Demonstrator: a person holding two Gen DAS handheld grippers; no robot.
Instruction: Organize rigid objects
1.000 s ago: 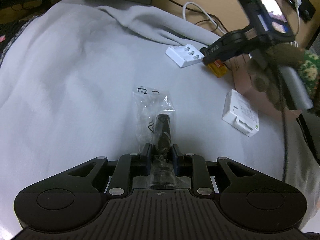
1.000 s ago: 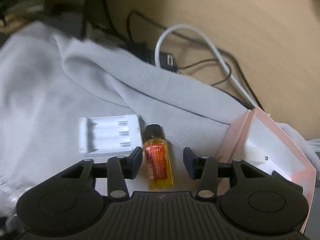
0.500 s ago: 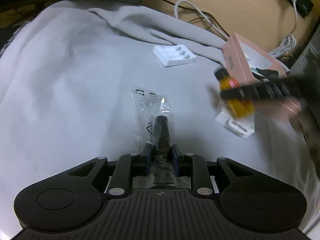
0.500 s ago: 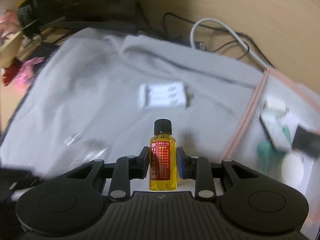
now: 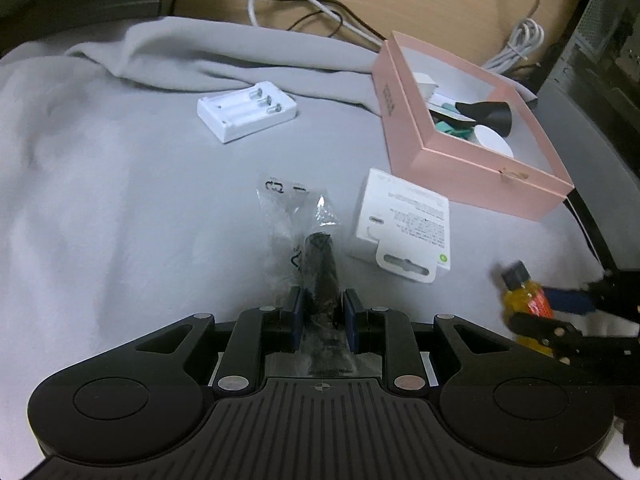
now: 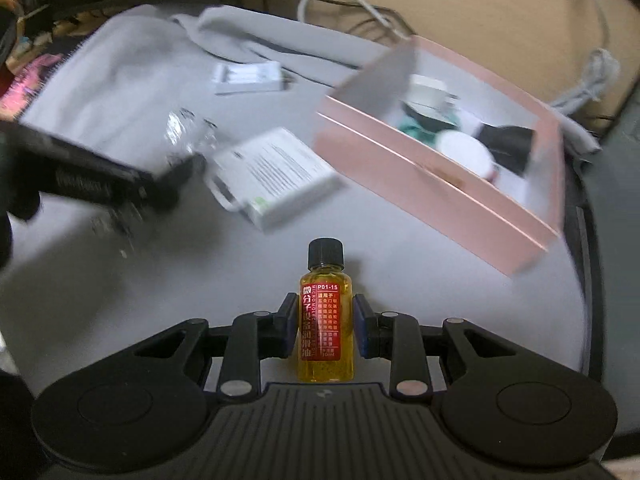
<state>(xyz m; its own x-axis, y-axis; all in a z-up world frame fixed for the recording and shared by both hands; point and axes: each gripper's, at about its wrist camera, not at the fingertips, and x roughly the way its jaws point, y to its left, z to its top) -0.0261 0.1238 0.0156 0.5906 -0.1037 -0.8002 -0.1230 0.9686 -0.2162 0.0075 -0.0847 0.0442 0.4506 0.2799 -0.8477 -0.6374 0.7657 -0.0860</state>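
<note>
The left gripper [image 5: 322,312] pinches a small black part in a clear plastic bag [image 5: 308,248] above the grey cloth [image 5: 120,200]. The right gripper [image 6: 326,330] squeezes a little yellow oil bottle with a black cap [image 6: 326,320], near the open pink cardboard box [image 6: 440,184].

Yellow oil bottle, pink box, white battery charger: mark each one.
yellow oil bottle [image 6: 325,322]: right wrist view, on its red label.
pink box [image 5: 476,170]: left wrist view, on its near outer wall.
white battery charger [image 5: 246,111]: left wrist view, on its slotted top.
</note>
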